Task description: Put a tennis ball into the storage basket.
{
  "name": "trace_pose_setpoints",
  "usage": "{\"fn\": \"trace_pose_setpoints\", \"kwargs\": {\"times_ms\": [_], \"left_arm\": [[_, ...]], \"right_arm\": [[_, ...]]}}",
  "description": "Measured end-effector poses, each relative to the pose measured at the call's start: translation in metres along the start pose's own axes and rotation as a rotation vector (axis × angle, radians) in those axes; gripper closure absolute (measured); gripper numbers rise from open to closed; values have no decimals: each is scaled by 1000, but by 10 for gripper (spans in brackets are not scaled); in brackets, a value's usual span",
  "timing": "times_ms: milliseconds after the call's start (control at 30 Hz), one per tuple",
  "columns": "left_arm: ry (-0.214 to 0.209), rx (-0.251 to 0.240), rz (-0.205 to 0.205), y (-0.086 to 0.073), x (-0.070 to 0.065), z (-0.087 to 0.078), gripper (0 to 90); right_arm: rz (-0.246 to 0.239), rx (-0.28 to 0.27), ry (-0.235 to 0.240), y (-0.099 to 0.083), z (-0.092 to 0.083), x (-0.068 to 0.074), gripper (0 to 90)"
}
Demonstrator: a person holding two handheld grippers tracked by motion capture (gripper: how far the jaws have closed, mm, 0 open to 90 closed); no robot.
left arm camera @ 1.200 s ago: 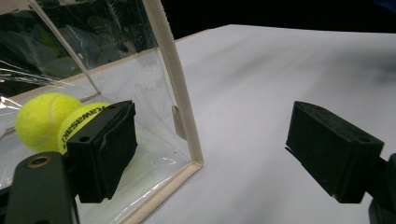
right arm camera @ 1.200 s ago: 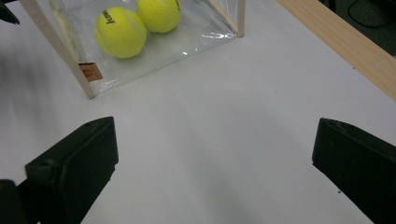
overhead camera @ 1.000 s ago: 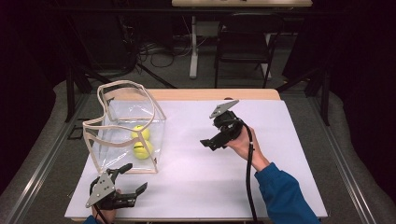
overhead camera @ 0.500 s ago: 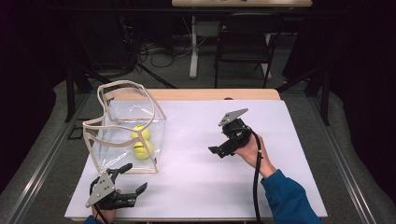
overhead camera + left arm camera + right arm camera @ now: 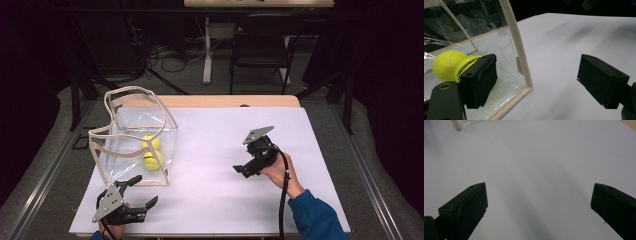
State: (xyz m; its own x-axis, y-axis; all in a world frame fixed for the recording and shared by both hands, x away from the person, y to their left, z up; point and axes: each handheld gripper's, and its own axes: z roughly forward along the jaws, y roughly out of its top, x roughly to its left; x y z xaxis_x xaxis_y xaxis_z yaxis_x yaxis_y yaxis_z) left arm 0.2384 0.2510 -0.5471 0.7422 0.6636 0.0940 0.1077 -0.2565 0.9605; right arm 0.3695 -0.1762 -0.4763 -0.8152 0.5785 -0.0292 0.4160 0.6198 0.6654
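Tennis balls [image 5: 151, 151]: two inside one clear bag [image 5: 125, 150]. Left gripper [image 5: 138, 194], right gripper [image 5: 243, 169]: both spread, empty.

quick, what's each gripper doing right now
Left gripper: open, empty, beside the clear bag.
Right gripper: open, empty, over the white table.

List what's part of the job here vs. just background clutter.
Job:
- clear bag, upright on the table
- two tennis balls inside it
- left gripper, open, near the bag's corner
- right gripper, open, over the white sheet

Background:
- chair
- floor cables
- second table's leg
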Motion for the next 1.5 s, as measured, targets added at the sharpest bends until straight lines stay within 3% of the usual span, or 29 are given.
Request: {"fn": "trace_pose_setpoints", "kwargs": {"times_ms": [633,1500], "left_arm": [[2,-2,-2,0,0,0,159],[-1,4,0,0,-2,1,159]], "right_arm": [[50,23,-23,-46,-8,-1,4],[87,-47,-88,-98,-29,14,11]]}}
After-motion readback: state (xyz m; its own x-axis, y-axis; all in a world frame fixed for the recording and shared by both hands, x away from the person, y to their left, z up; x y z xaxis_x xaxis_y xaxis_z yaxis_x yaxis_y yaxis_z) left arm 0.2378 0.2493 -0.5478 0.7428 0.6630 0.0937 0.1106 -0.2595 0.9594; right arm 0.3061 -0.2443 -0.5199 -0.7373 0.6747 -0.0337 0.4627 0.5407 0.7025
